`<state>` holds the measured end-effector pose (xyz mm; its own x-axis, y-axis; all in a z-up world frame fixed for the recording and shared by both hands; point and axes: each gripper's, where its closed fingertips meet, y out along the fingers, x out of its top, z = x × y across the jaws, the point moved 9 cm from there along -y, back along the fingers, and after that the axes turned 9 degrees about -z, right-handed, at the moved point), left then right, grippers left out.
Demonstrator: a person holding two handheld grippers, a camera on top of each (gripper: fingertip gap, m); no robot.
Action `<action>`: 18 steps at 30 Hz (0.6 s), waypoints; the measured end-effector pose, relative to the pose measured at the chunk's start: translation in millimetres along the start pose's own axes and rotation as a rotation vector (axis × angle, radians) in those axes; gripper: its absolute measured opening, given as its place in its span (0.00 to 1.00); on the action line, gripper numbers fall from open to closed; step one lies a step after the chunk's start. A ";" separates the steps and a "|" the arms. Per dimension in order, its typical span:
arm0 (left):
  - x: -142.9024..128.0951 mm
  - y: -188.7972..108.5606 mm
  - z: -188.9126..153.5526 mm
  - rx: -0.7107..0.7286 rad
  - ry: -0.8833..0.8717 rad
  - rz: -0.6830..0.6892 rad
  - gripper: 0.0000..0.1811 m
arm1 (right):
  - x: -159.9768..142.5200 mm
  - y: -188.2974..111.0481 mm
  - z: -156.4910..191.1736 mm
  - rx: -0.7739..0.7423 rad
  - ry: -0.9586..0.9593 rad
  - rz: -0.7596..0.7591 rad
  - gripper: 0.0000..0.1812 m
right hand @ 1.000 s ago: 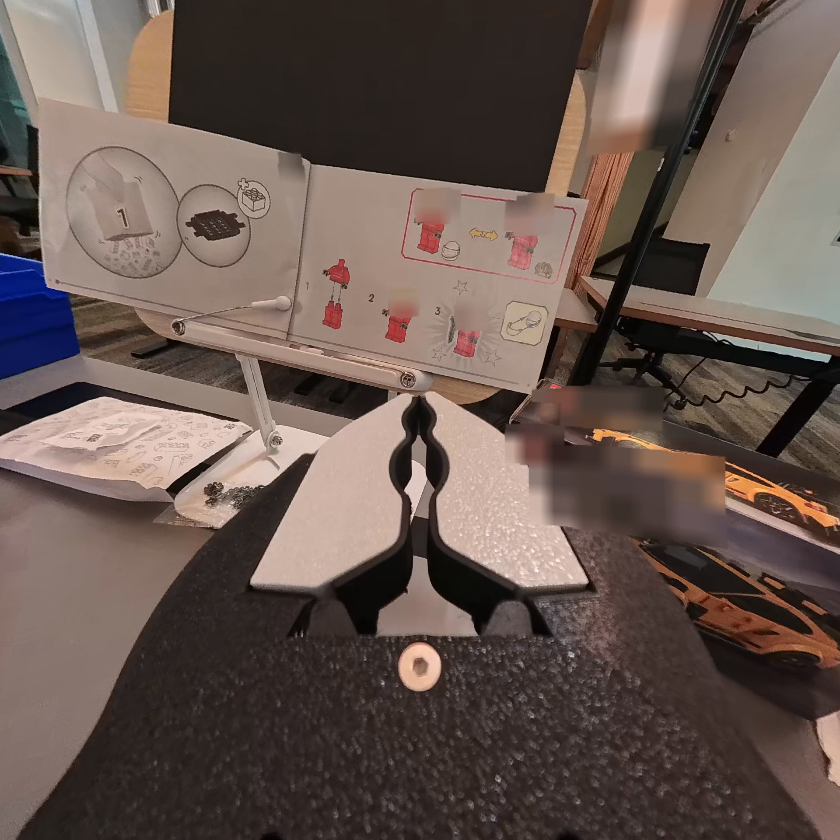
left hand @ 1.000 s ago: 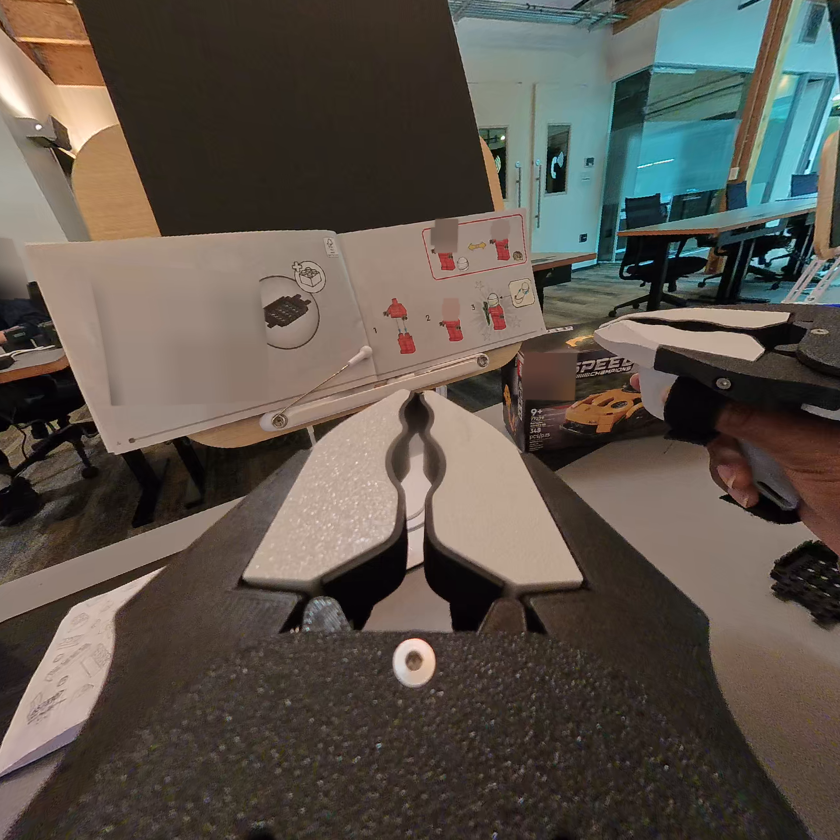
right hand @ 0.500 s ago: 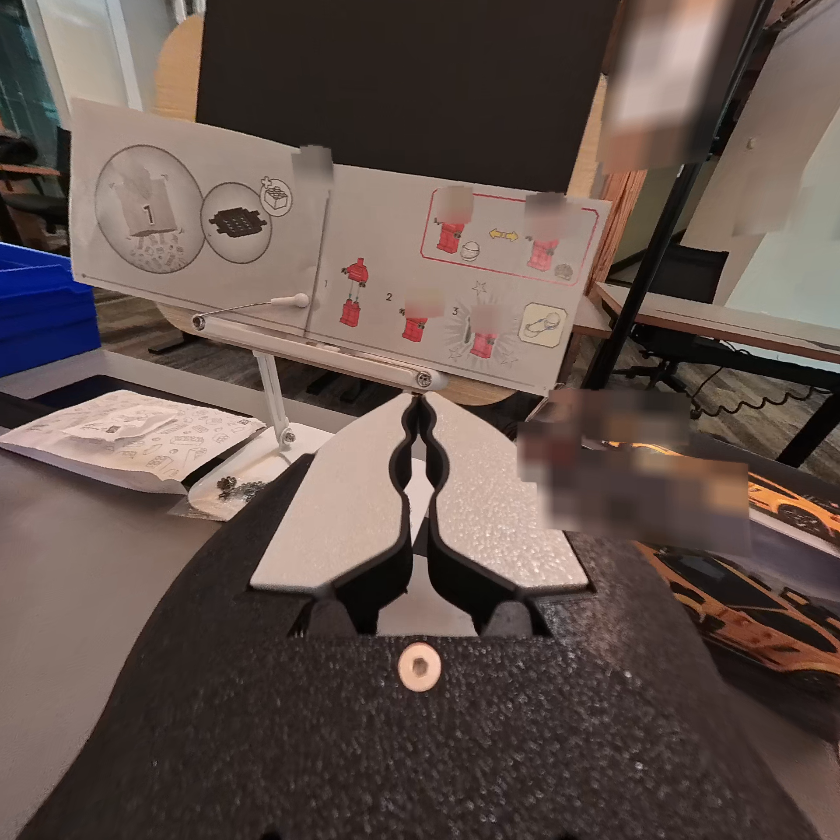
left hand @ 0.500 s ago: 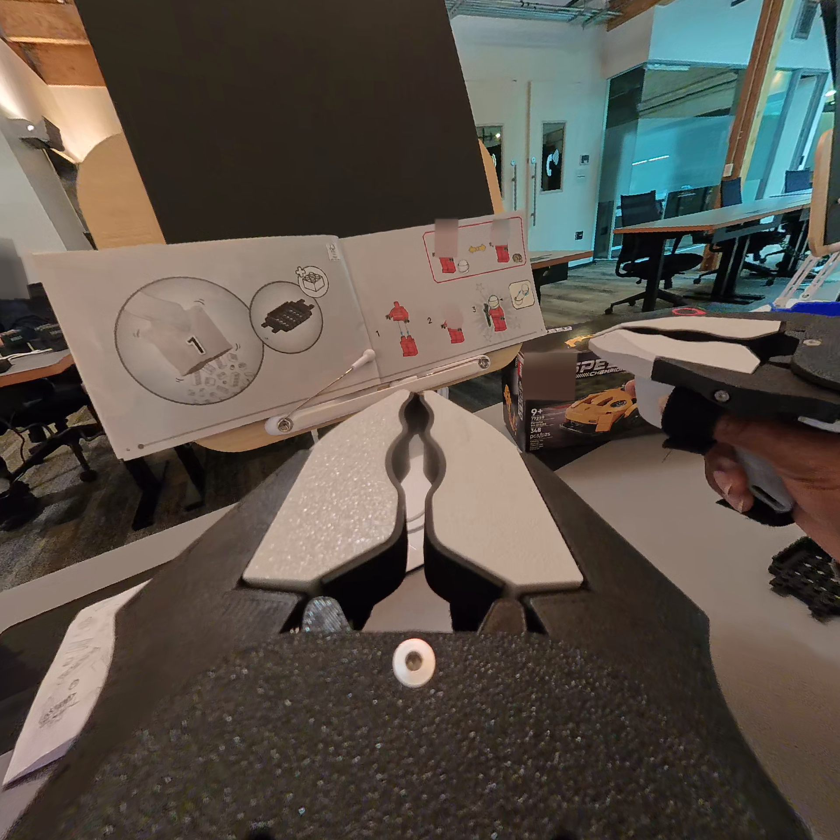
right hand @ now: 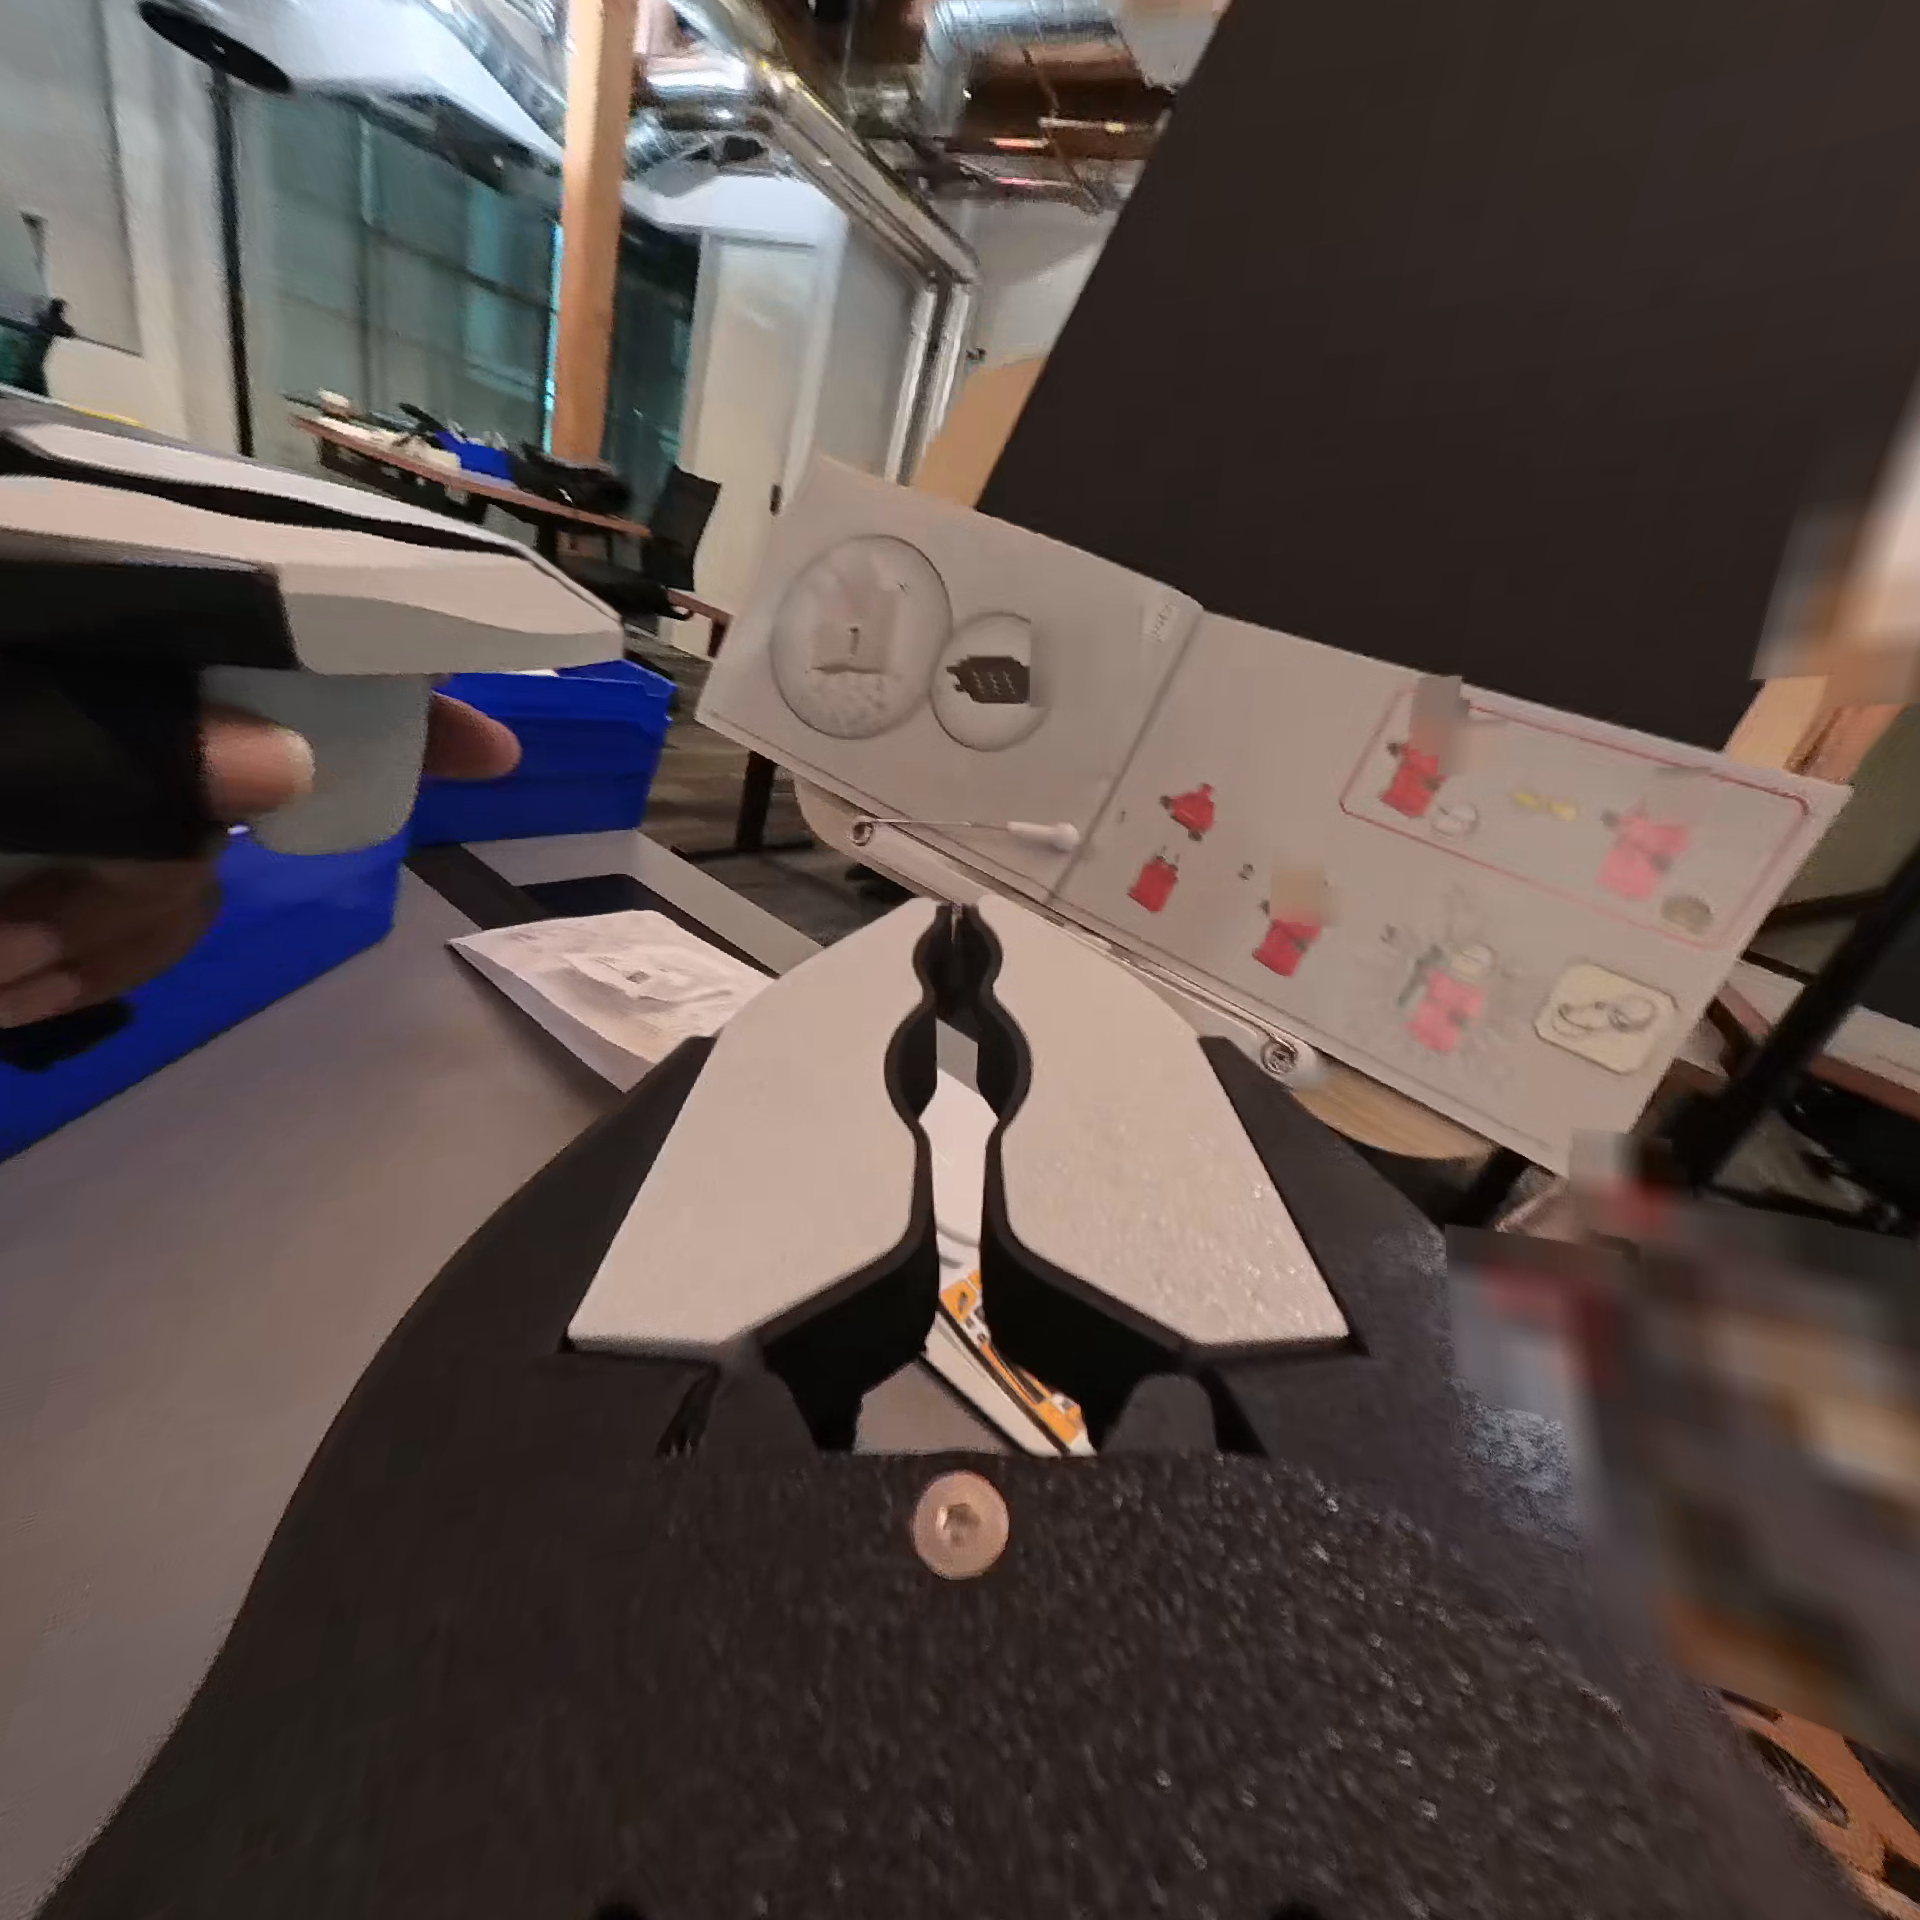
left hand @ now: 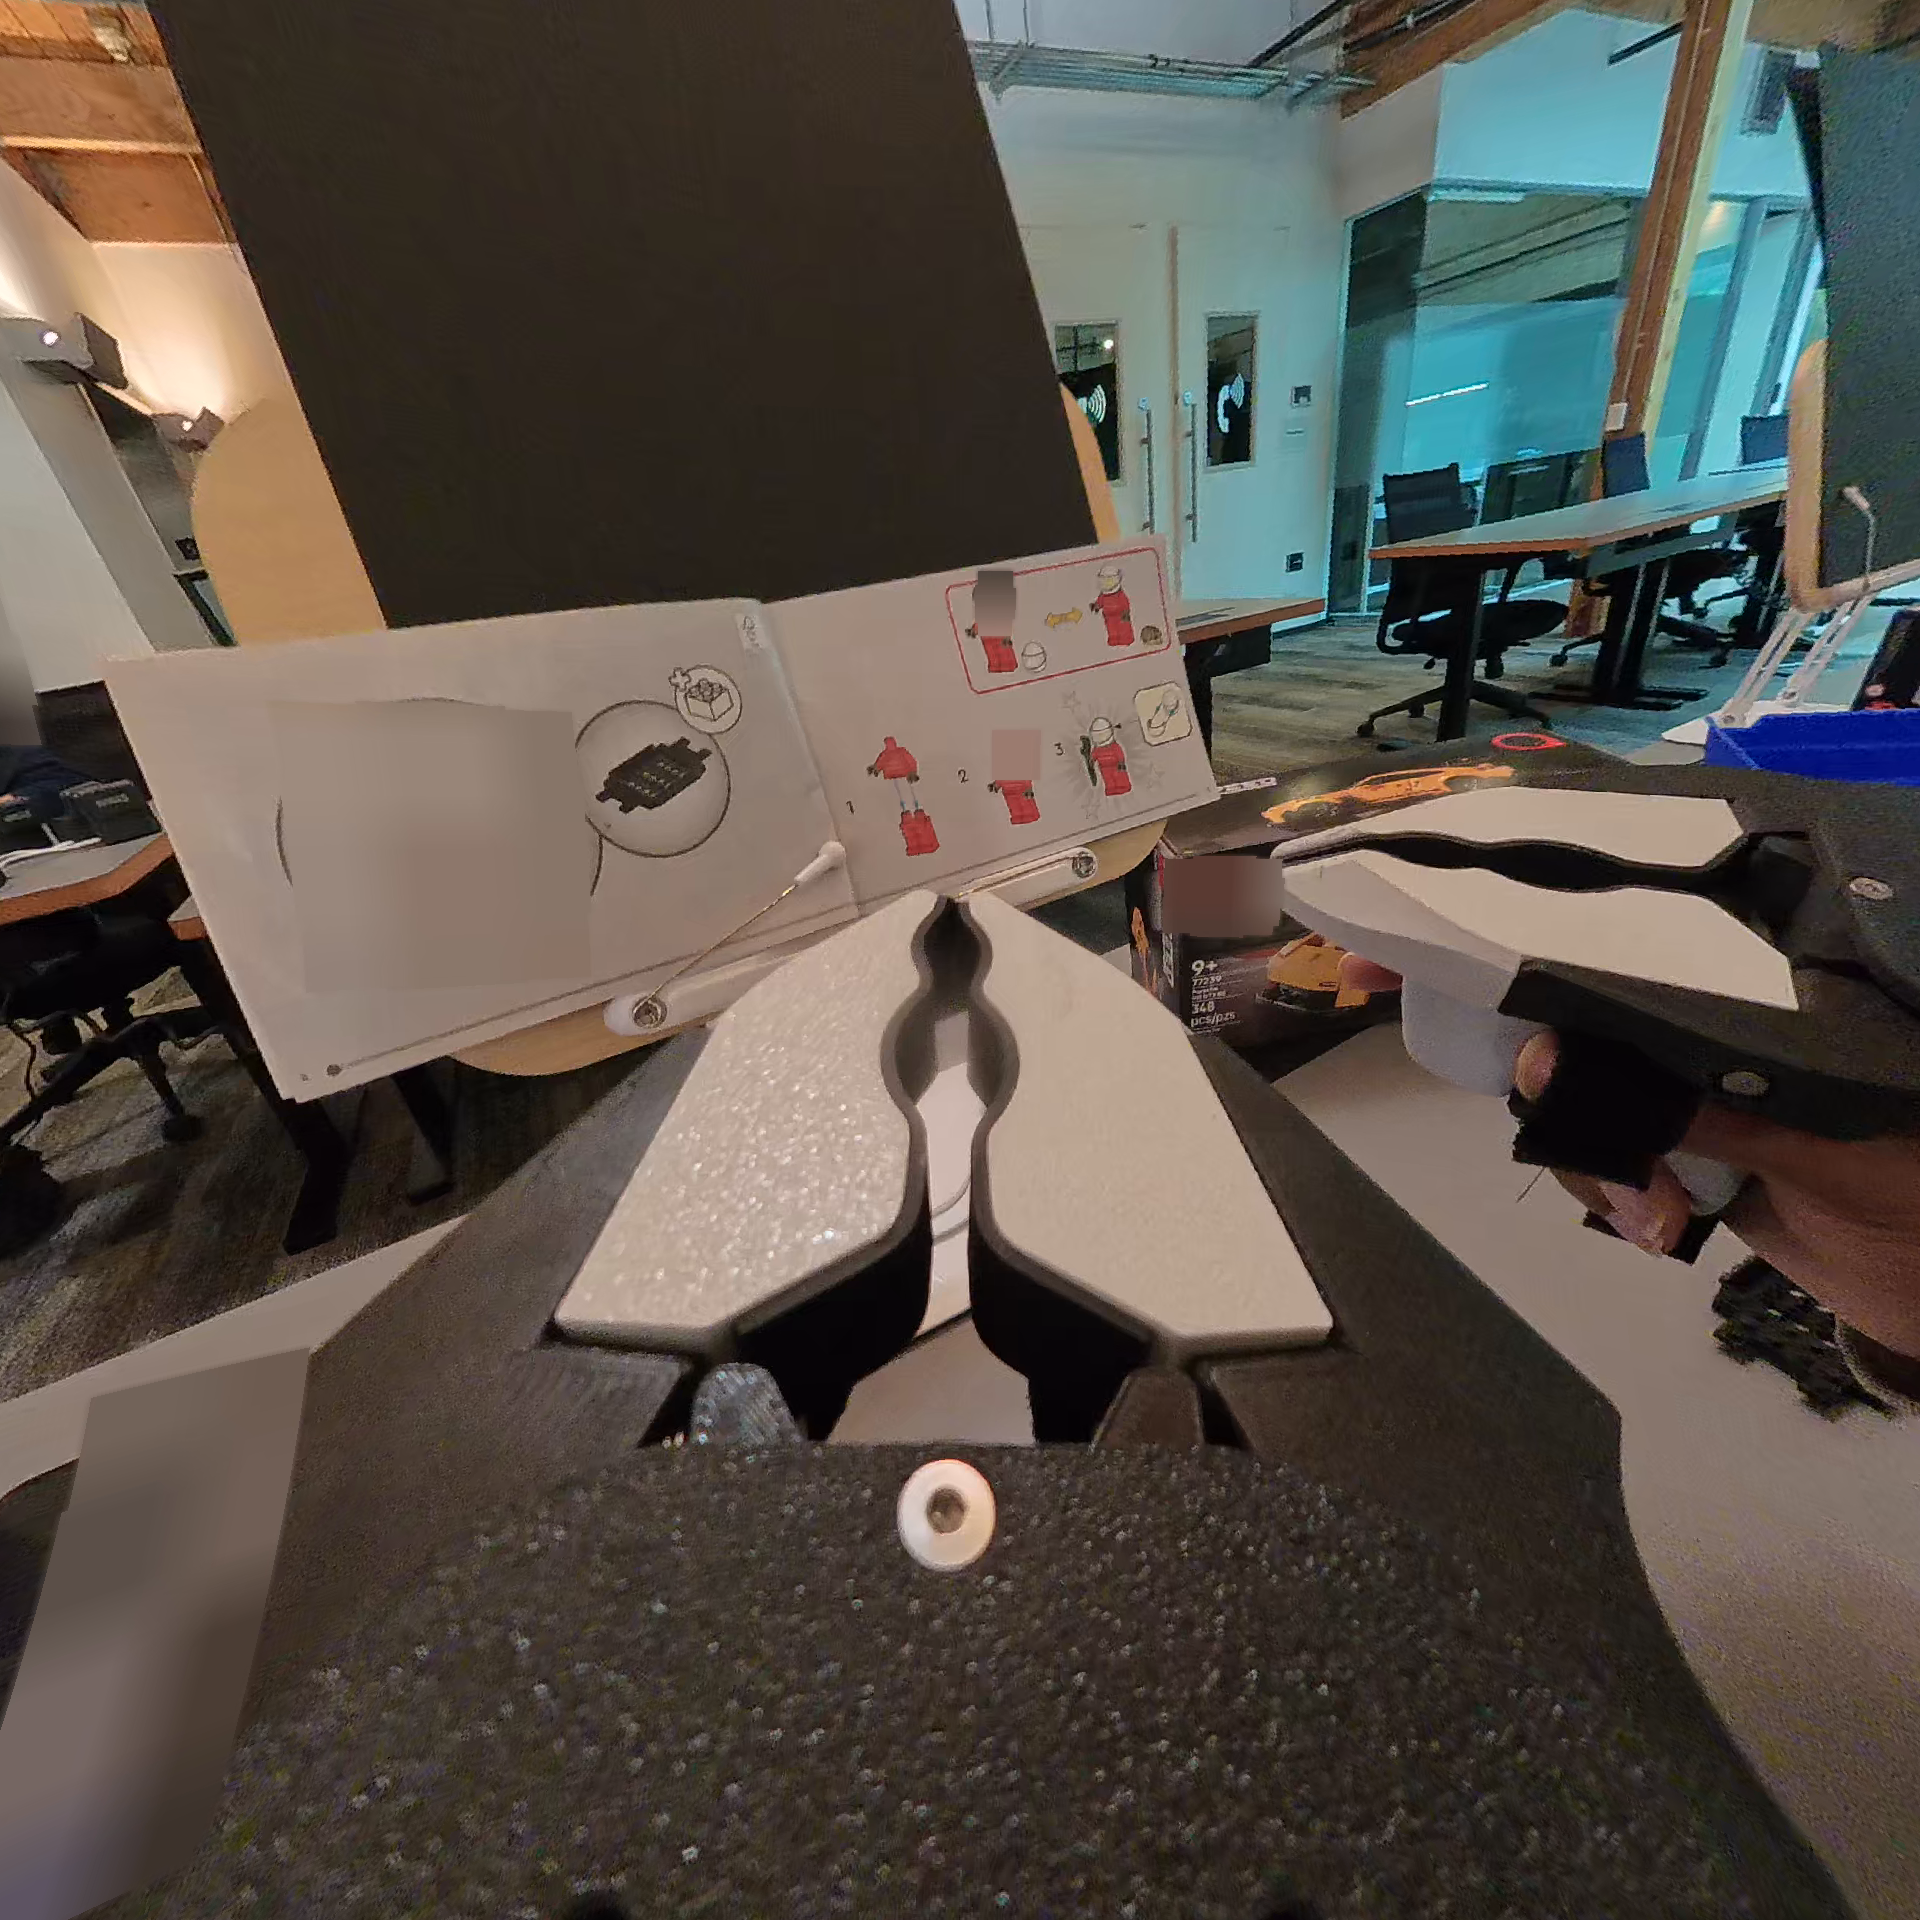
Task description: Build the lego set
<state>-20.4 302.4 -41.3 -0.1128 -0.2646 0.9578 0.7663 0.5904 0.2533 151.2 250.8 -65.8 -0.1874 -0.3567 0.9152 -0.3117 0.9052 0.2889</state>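
- Left wrist view: the left gripper (left hand: 951, 920) had its fingers clenched on nothing. Beyond them the instruction booklet (left hand: 665, 821) stood open on its stand at the first steps. The lego box (left hand: 1236, 977) sat to the right on the table (left hand: 1787, 1538), and black lego pieces (left hand: 1766, 1340) lay at the right edge, half hidden by the hand. The build looked barely begun.
- Right wrist view: the right gripper (right hand: 961, 914) was likewise clenched and empty. A white paper bag (right hand: 613, 987) lay on the table, blue bins (right hand: 312, 894) far left. The picture was blurred; no assembled part showed.
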 end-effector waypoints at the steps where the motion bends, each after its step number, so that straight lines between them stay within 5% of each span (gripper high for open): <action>1: 3.0 -1.0 -1.6 -0.005 0.002 -0.005 0.00 | 3.2 -0.1 2.5 0.021 0.002 -0.003 0.01; 6: 35.3 -13.0 -8.9 -0.102 0.014 -0.033 0.00 | 25.8 -5.1 11.1 0.192 0.025 0.012 0.01; 11: 60.3 -27.5 -12.6 -0.226 0.034 0.019 0.00 | 11.9 -22.5 43.3 0.593 0.012 0.199 0.12; 18: 9.8 -82.2 -15.7 -0.125 0.064 0.148 0.00 | -26.4 -75.3 83.2 0.796 -0.026 0.387 0.13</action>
<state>-74.5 239.3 -54.8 0.0442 -0.2328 0.9715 0.8447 0.5279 0.0881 102.1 172.9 -135.0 -0.4321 -0.0730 0.8989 -0.7763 0.5374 -0.3295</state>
